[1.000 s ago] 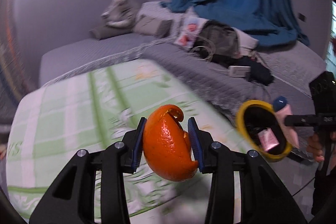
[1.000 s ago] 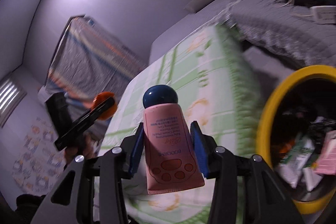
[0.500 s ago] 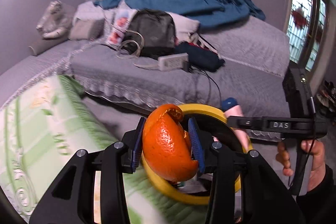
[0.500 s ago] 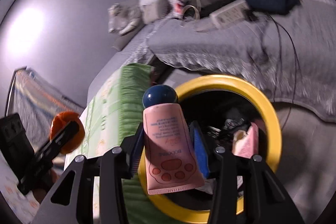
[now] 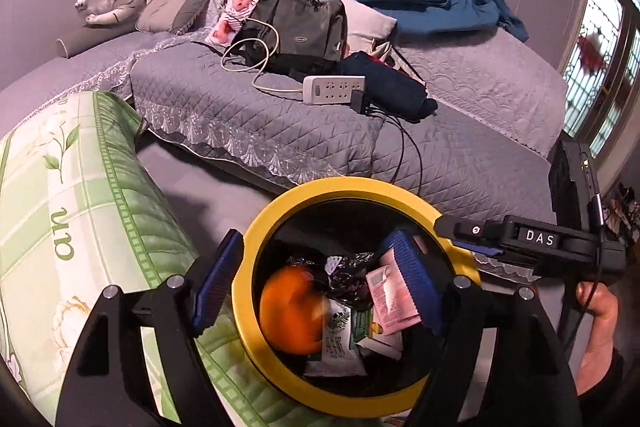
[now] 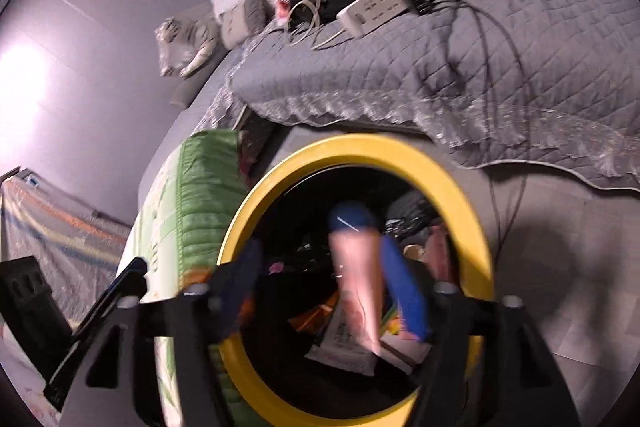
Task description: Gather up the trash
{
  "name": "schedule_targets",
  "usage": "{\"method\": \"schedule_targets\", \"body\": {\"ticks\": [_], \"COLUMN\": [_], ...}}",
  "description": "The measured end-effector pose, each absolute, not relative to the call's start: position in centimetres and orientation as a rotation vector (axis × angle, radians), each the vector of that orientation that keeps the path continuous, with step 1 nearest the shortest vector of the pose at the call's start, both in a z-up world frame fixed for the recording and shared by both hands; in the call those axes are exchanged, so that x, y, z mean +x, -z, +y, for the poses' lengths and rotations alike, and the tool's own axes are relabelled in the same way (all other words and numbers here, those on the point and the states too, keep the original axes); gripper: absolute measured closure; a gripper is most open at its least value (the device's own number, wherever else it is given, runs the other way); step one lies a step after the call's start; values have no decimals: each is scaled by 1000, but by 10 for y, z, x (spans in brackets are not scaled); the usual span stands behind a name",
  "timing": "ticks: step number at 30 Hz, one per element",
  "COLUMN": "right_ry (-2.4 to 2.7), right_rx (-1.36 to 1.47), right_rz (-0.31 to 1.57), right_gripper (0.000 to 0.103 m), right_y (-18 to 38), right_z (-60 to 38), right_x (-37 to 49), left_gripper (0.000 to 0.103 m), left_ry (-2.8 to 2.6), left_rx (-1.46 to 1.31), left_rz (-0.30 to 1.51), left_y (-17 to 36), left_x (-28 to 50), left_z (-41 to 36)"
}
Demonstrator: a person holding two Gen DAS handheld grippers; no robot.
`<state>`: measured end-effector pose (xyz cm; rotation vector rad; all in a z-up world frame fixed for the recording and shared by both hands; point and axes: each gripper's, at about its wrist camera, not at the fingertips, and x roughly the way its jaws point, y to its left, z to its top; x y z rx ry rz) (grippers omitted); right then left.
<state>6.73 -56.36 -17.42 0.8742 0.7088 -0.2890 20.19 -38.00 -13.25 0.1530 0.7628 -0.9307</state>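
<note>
Fingers [image 5: 218, 289] of the left gripper [image 5: 316, 287] stand spread wide with nothing between them, straddling the yellow-rimmed trash bin [image 5: 256, 227] from above. The orange peel [image 5: 290, 309] shows as a blurred orange mass inside the bin at about 8 o'clock of the opening, beside crumpled wrappers [image 5: 340, 339] and a pink packet [image 5: 390, 301]. In its own view the right gripper [image 6: 324, 291] is likewise splayed over the same bin [image 6: 356, 147], and the pink tube [image 6: 358, 291] with its dark blue cap [image 6: 352, 217] is smeared by motion just inside the right-hand blue pad; whether it touches that pad cannot be told, but nothing pinches it, so it looks to be dropping toward the litter below. The step in hand, as I judge it, is the release: both pieces of trash are being let go into the bin together. The bin stands on the floor between the green floral mattress [image 5: 80, 227], at 9 o'clock of it, and the grey quilted bed [image 5: 280, 123] at 12 o'clock, where a backpack [image 5: 304, 23], a power strip [image 5: 334, 89] and a doll [image 5: 236, 11] lie. The next move probably calls for lifting both grippers straight up clear of the yellow rim, fingers left spread, then swinging back toward the mattress side to look for further litter; none is visible on it here.
</note>
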Motion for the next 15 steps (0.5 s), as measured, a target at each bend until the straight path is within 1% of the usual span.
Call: {"method": "schedule_targets", "body": {"ticks": [4, 8, 11, 15], "right_ry": [315, 339, 308, 201], "right_rx": [868, 771, 682, 524], "right_rz": [677, 625, 569, 488], "right_gripper": [36, 36, 36, 36], "right_y": [159, 126, 93, 49], "right_z": [-559, -537, -503, -427], "right_x": [52, 39, 37, 43], "left_gripper": [36, 36, 36, 36], "left_ry": [932, 908, 840, 661], "left_rx": [108, 52, 20, -14], "left_rz": [747, 670, 547, 403], "left_y": [119, 88, 55, 21], "left_x": [201, 197, 187, 163], "left_z": [-359, -316, -256, -166]}}
